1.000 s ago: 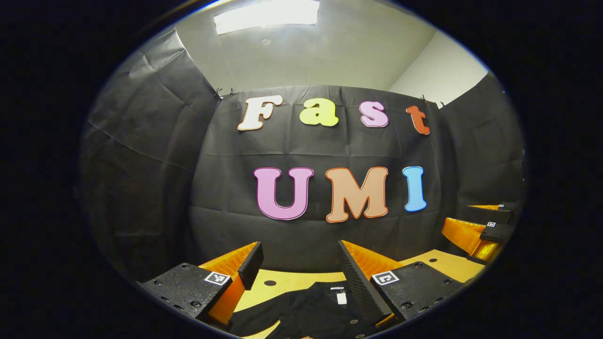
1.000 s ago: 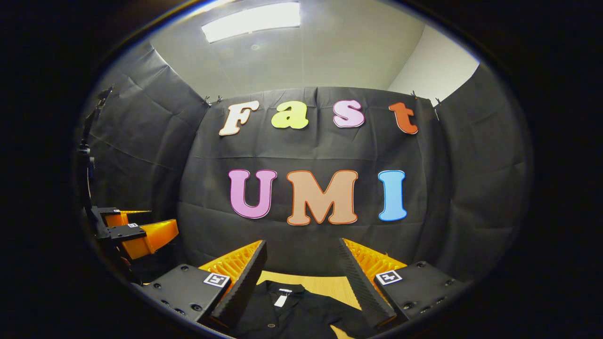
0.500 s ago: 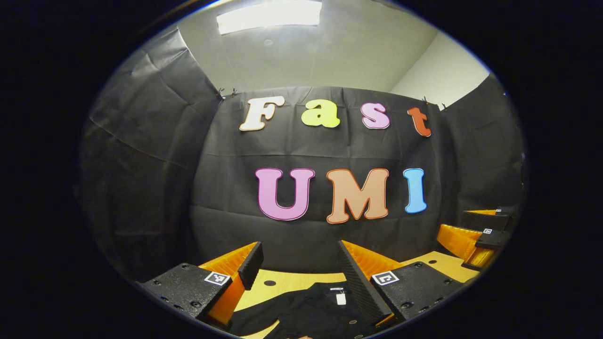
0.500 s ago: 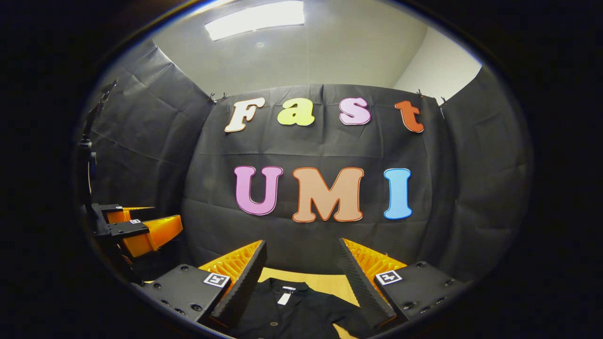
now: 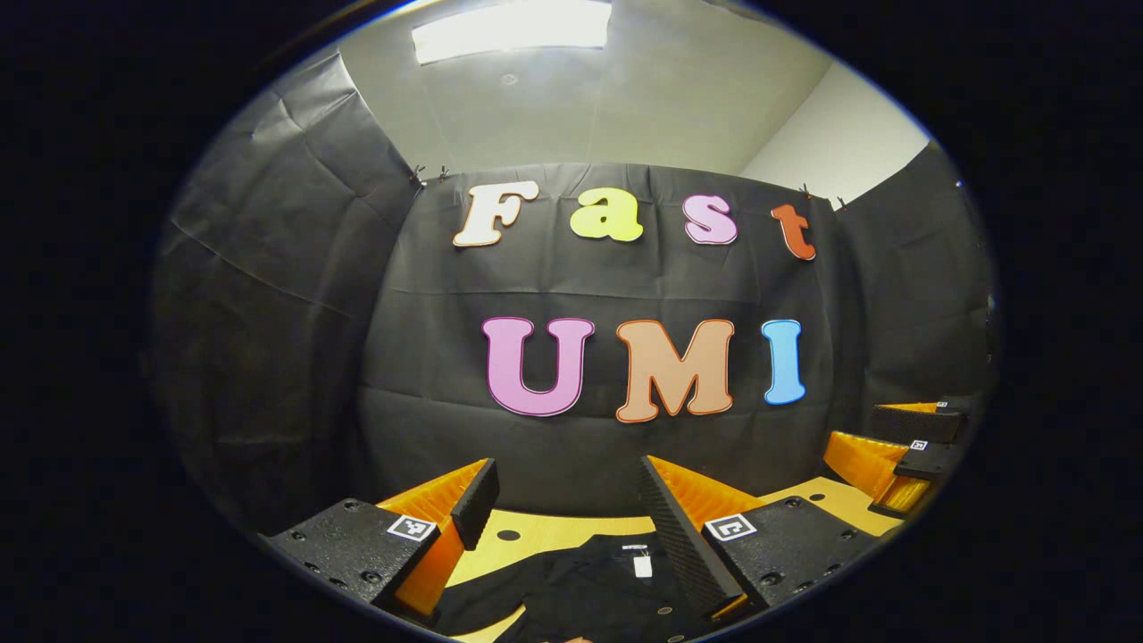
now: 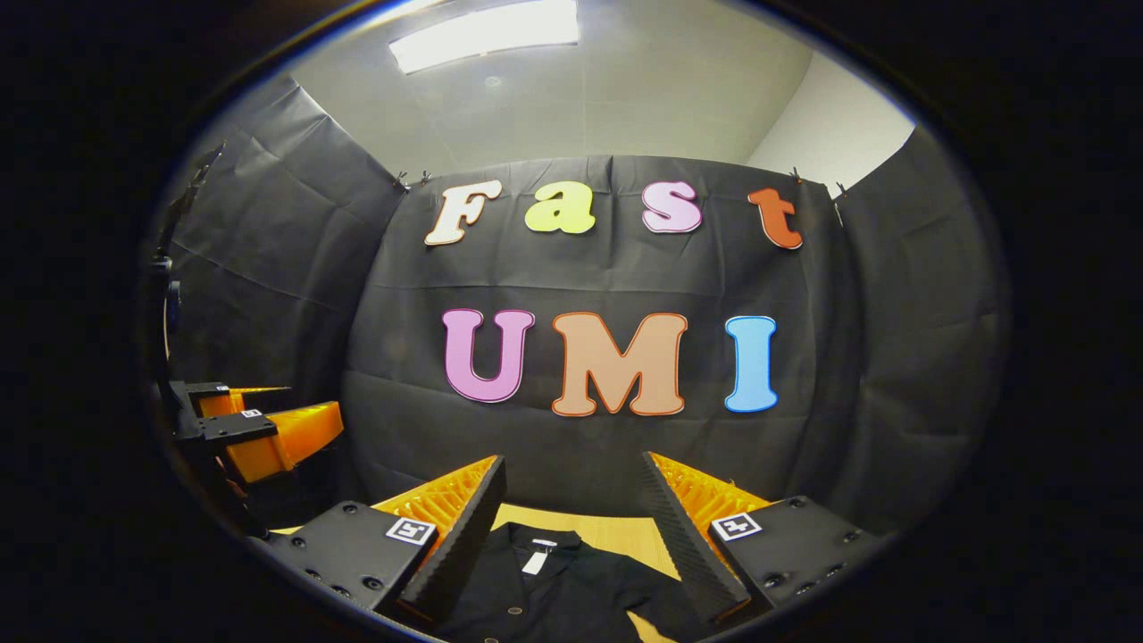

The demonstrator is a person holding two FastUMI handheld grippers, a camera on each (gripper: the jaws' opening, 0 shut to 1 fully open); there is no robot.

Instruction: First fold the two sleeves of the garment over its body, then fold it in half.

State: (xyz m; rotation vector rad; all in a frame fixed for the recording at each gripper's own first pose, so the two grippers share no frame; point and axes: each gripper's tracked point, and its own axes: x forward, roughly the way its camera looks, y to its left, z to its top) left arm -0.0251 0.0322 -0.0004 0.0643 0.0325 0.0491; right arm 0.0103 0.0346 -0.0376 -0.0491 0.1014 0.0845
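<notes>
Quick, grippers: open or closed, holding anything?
Left gripper: open, holding nothing, above the black garment.
Right gripper: open, holding nothing, above the same garment.

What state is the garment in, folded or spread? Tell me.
Apparently spread: the black garment lies flat on the table, collar and tag showing, one sleeve out sideways. Its lower part is out of view, so cannot tell fully.

Recording booth: black cloth walls point(image 5: 268, 313), wooden table point(image 6: 616, 536), ceiling light point(image 6: 487, 36)
</notes>
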